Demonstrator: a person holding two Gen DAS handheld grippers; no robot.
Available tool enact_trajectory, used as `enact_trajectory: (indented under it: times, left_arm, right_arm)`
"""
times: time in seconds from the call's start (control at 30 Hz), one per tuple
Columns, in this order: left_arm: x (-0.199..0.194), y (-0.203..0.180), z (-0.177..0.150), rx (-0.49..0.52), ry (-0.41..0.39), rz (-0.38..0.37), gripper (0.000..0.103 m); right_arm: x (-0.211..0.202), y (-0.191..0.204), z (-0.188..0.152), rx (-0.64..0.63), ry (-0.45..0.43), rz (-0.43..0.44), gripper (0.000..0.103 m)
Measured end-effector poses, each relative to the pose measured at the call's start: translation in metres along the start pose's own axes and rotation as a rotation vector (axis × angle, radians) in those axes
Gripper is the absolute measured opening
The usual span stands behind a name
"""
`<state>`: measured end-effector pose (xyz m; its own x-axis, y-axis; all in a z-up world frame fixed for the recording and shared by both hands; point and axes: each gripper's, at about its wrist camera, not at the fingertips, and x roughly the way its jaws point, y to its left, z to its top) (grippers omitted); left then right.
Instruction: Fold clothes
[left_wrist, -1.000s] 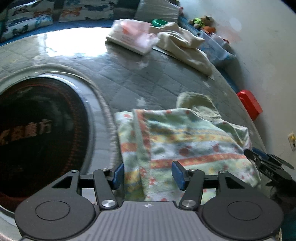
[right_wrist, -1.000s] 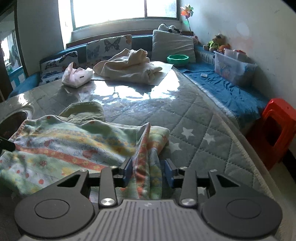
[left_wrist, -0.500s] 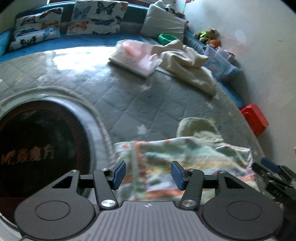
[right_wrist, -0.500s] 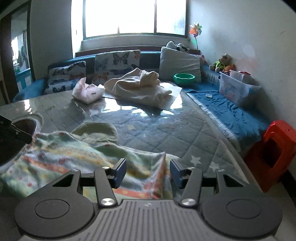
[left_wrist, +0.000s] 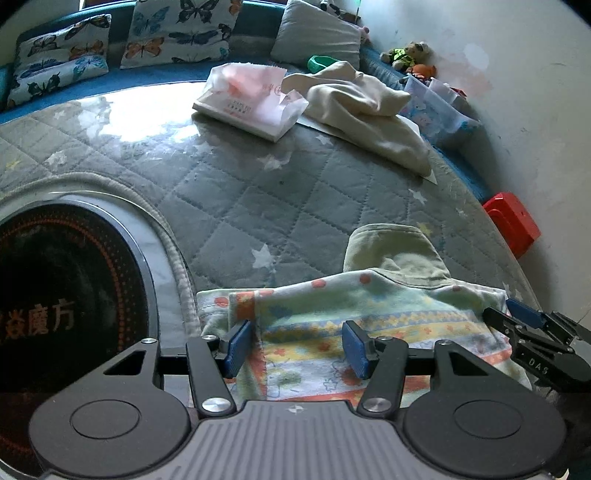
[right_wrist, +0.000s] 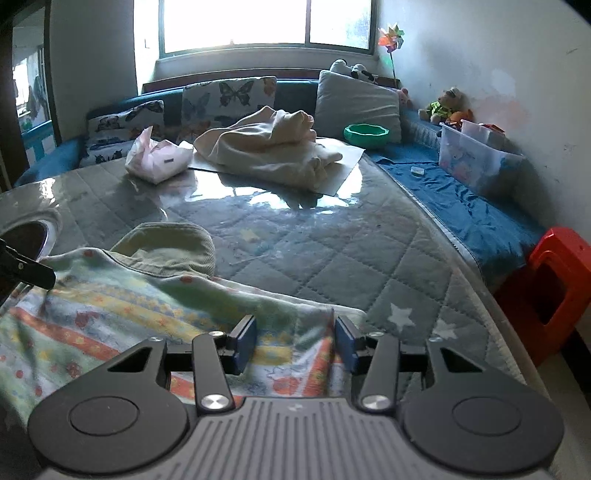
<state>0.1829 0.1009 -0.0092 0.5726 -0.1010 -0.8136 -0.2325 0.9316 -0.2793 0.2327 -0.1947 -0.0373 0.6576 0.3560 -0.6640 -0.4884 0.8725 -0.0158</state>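
Patterned garment (left_wrist: 369, 325) lies flat at the near edge of the quilted table (left_wrist: 258, 199). Left gripper (left_wrist: 295, 349) and right gripper (right_wrist: 295, 341) hover above it, jaws spread, pinching nothing.

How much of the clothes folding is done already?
The patterned garment looks folded across the middle, hood poking out. Both grippers, left and right, hover over it with jaws open, gripping nothing. The cream garment behind lies crumpled, unfolded.
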Motion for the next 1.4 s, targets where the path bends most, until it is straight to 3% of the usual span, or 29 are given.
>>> enact_trajectory:
  times: [0.1,0.33,0.6,0.8,1.4]
  left_arm:
    - [-0.008,-0.003,-0.003,0.011,-0.015,-0.003,0.067]
    - [-0.032,-0.018,-0.018,0.071,-0.06,-0.011,0.082]
    - [-0.052,-0.031,-0.041,0.14,-0.099,-0.007,0.095]
    - [-0.065,-0.04,-0.057,0.191,-0.131,-0.012,0.103]
    - [-0.099,-0.042,-0.097,0.255,-0.198,-0.005,0.103]
  right_arm:
    - [-0.009,0.0,0.001,-0.003,-0.016,0.0,0.052]
    - [-0.032,0.01,-0.004,0.007,-0.049,0.011,0.082]
    - [-0.056,0.025,-0.019,0.011,-0.084,0.019,0.103]
    - [-0.071,0.038,-0.031,-0.001,-0.1,0.009,0.103]
    - [-0.102,0.049,-0.056,0.091,-0.119,0.078,0.103]
